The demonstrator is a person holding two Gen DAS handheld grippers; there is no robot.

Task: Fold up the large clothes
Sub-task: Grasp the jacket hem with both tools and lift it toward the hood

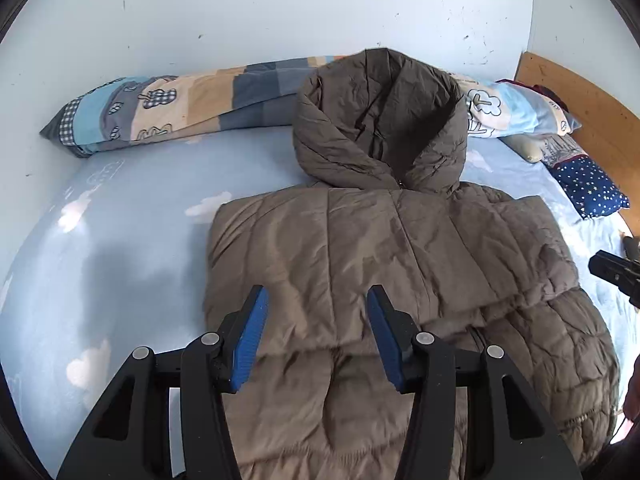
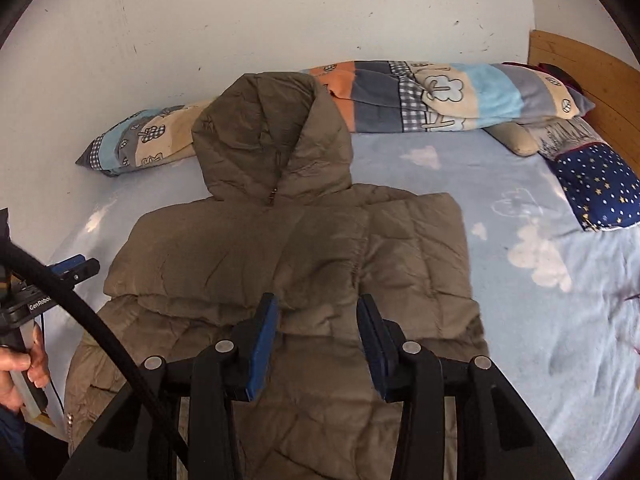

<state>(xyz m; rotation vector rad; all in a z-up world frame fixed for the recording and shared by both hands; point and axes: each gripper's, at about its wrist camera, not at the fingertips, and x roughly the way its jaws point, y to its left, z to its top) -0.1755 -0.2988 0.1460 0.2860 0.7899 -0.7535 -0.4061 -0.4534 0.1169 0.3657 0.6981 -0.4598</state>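
A brown hooded puffer jacket (image 1: 380, 248) lies flat on the bed, hood (image 1: 380, 120) toward the wall, both sleeves folded in over the body. It also shows in the right wrist view (image 2: 304, 256). My left gripper (image 1: 316, 300) is open and empty, hovering over the jacket's left half. My right gripper (image 2: 316, 308) is open and empty, over the jacket's middle. The right gripper's tip (image 1: 616, 272) shows at the edge of the left wrist view; the left gripper (image 2: 76, 266) shows at the left of the right wrist view.
The bed has a light blue cloud-print sheet (image 1: 132, 240). A rolled patchwork quilt (image 2: 440, 96) lies along the wall. A starry navy pillow (image 2: 600, 188) sits by the wooden headboard (image 2: 592, 72) on the right. A black cable (image 2: 92, 328) crosses the right wrist view.
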